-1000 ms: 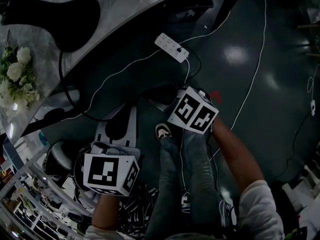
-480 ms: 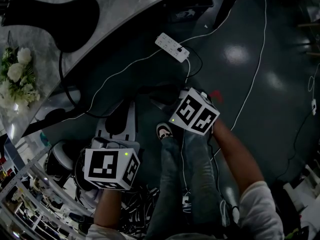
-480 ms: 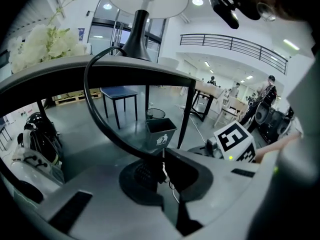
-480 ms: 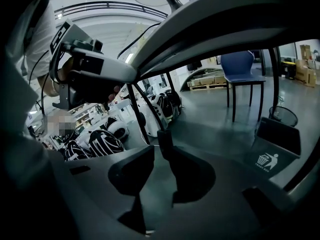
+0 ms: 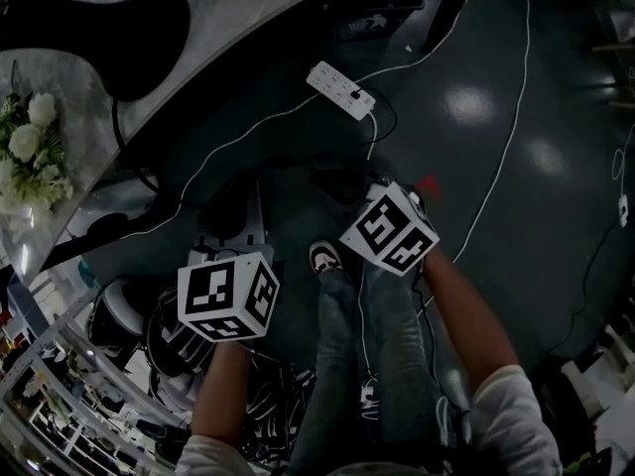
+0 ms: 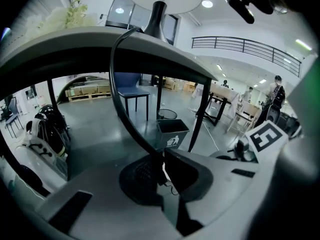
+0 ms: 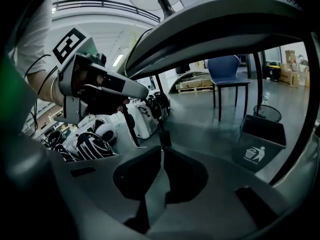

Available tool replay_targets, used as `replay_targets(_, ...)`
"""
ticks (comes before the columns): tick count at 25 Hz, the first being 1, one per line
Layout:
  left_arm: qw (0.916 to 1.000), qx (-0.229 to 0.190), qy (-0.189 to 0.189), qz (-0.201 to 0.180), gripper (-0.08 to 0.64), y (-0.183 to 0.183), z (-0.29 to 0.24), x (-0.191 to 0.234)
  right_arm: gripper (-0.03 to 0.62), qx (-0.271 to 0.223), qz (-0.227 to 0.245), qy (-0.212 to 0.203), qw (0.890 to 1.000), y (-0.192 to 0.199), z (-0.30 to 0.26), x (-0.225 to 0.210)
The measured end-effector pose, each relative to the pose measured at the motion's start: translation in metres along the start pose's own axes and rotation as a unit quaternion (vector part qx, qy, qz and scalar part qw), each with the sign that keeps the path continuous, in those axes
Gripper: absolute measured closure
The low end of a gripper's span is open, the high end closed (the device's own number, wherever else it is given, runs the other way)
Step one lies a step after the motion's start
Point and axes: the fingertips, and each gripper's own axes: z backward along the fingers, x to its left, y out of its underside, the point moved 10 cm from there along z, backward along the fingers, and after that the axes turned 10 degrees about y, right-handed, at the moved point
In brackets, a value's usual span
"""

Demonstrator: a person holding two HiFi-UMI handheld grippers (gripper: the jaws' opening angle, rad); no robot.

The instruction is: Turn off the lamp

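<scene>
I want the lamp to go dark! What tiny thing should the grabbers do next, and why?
Probably let the right gripper open off the little switch block. Its jaws have just been closing and now pinch that block on the lamp cord, while the left gripper holds the cord steady, so the press looks done.

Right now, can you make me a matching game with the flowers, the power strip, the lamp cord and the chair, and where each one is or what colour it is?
Things:
1. flowers
2. power strip
3. lamp cord
4. chair

Matches:
A. black, pinched between the left gripper's jaws
B. blue, standing beyond the table
C. white, on the table
D. white, lying flat on the floor

Pairs: 1-C, 2-D, 3-A, 4-B.
</scene>
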Motion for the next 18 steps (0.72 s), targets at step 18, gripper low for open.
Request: replay_targets(18, 0.9943, -0.078, -0.073, -0.01, 0.538, 0.012, -0.039, 0.018, 0.592, -0.006, -0.101, 0.104, 0.989, 0.017, 0.005, -0.005)
